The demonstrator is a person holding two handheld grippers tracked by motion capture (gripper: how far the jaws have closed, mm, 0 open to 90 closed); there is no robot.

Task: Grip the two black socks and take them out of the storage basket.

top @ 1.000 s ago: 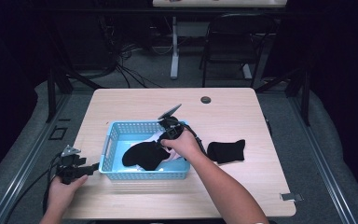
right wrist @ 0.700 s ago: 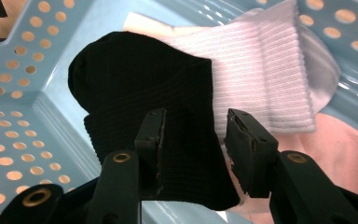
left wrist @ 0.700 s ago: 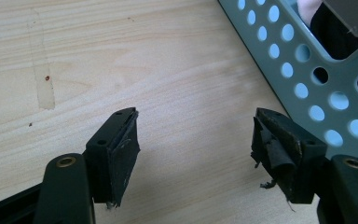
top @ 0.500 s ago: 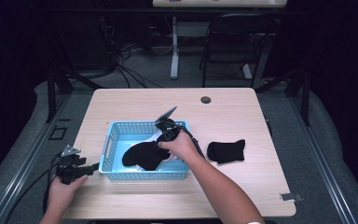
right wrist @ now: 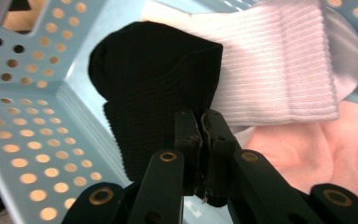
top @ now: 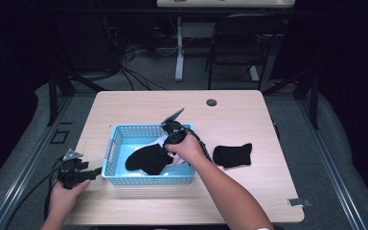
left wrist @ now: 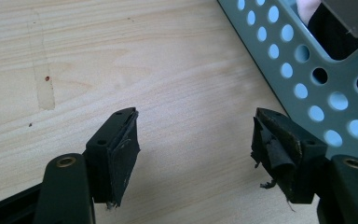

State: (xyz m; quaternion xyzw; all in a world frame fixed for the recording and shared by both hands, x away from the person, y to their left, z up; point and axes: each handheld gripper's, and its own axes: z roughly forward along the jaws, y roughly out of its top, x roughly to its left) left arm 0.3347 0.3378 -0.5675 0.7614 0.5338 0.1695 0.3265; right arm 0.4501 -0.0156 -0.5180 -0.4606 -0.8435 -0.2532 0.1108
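Over basket (top: 120, 143), right claw (right wrist: 202, 122) pinches black sock (right wrist: 154, 79).

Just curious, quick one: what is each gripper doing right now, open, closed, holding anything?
Left gripper: open, holding nothing, over the table beside the basket.
Right gripper: closed on a black sock in the basket.
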